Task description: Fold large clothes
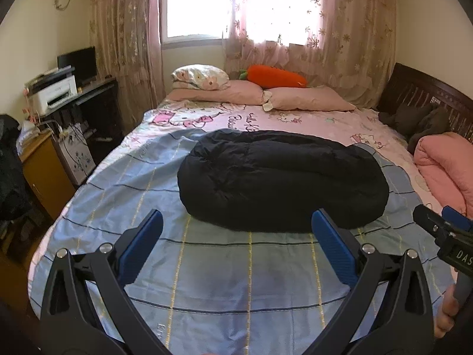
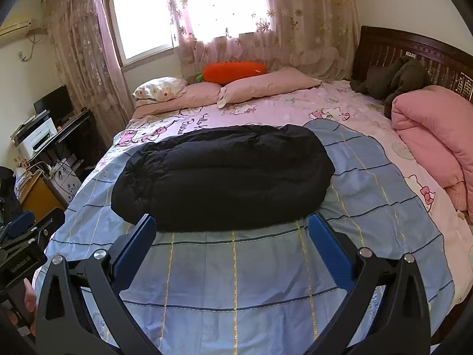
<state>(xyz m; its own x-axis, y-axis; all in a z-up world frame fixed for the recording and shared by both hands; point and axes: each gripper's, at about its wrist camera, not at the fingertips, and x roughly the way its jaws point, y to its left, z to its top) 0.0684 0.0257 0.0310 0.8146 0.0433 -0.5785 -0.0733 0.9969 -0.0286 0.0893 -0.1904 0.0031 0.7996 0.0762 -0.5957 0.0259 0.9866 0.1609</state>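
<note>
You are viewing a black padded garment point(image 1: 280, 177) lying on a light-blue sheet point(image 1: 207, 266) crossed by yellow and navy lines. Behind the garment, pink pillows point(image 1: 310, 97) are backing an orange carrot cushion point(image 1: 276, 80). Blue gripper pads point(image 1: 331, 242) are showing.

bare blue checked sheet point(image 2: 236, 272) near side, black padded coat point(image 2: 221, 177) blocking middle, pink quilt point(image 2: 434, 136) right
</note>
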